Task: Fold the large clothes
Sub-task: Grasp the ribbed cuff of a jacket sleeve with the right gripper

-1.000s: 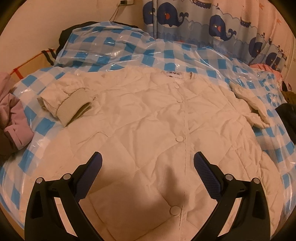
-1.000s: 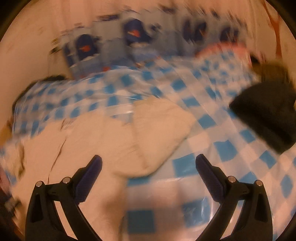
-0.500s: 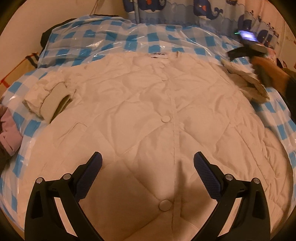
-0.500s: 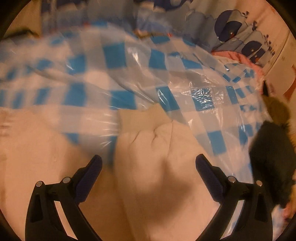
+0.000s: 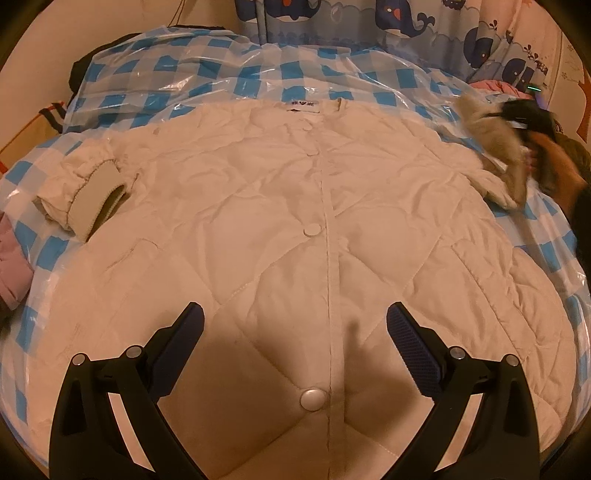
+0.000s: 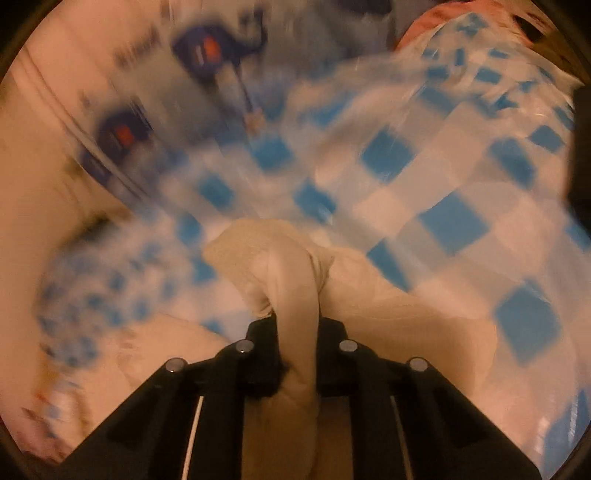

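Observation:
A cream quilted jacket [image 5: 295,229] lies front up and buttoned on a bed covered with blue-and-white checked plastic [image 5: 229,77]. Its one sleeve with a ribbed cuff [image 5: 92,199] is folded at the left. My left gripper [image 5: 295,332] is open and empty, hovering over the jacket's lower front. My right gripper [image 6: 297,325] is shut on the cuff of the other sleeve [image 6: 284,266] and holds it lifted above the bed; it shows blurred at the right of the left wrist view [image 5: 517,118].
A whale-print curtain [image 5: 369,22] hangs behind the bed. Pink clothing [image 5: 11,266] lies at the left edge and dark clothing [image 5: 576,162] at the right. A wall stands at the back left.
My right gripper closed on the right sleeve cuff and lifted it off the bed. My left gripper shifted slightly over the jacket and stayed open.

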A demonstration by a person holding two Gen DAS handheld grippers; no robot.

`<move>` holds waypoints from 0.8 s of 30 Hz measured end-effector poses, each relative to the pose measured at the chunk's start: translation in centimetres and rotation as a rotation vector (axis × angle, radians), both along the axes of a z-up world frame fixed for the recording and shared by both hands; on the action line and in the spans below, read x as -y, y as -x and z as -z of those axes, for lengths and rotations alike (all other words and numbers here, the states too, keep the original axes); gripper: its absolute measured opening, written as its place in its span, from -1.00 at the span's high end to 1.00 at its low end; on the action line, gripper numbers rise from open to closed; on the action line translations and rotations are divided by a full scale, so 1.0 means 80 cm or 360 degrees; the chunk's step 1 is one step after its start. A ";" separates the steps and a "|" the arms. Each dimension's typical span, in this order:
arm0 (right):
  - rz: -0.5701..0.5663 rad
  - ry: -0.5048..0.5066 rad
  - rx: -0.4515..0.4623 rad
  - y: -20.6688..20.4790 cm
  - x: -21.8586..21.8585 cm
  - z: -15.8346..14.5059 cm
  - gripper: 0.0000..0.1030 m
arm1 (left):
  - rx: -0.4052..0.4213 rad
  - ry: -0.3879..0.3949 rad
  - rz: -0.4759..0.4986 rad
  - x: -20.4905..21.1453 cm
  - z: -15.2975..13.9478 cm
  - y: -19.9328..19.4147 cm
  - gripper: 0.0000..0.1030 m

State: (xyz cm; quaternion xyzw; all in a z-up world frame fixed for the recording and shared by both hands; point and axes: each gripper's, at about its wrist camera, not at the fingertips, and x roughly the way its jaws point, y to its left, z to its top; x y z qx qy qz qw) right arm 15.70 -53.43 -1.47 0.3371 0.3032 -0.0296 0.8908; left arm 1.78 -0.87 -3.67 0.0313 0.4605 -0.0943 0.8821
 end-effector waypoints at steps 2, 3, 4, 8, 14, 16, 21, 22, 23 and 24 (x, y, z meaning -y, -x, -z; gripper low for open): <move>0.0044 -0.0114 0.0224 0.068 0.025 -0.023 0.74 | -0.0018 0.0023 -0.0011 -0.002 0.001 -0.002 -0.85; 0.0082 -0.0155 0.0285 0.095 0.037 -0.030 0.74 | -0.0025 0.0030 -0.0015 -0.003 0.002 -0.003 -0.85; 0.0139 -0.0240 0.0385 0.134 0.059 -0.032 0.74 | -0.0033 0.0038 -0.0020 -0.004 0.003 -0.004 -0.85; 0.0398 -0.0468 0.0435 0.233 0.126 0.013 0.72 | -0.0062 0.0078 -0.0031 -0.005 0.007 -0.007 -0.85; 0.0583 -0.0853 0.0170 0.295 0.167 0.114 -0.14 | -0.0081 0.0083 -0.0036 -0.004 0.012 -0.010 -0.85; 0.0521 -0.0825 0.0209 0.298 0.166 0.110 -0.40 | -0.0088 0.0091 -0.0036 -0.005 0.013 -0.011 -0.85; 0.0559 -0.0845 0.0222 0.302 0.161 0.111 -0.45 | -0.0084 0.0095 -0.0034 -0.004 0.013 -0.011 -0.85; 0.0565 -0.0836 0.0214 0.299 0.159 0.114 -0.15 | -0.0088 0.0097 -0.0035 -0.005 0.013 -0.011 -0.85; 0.0576 -0.0815 0.0201 0.291 0.152 0.113 0.16 | -0.0089 0.0100 -0.0034 -0.005 0.012 -0.011 -0.85; 0.0592 -0.0806 0.0177 0.278 0.147 0.114 0.60 | -0.0088 0.0100 -0.0036 -0.005 0.012 -0.011 -0.85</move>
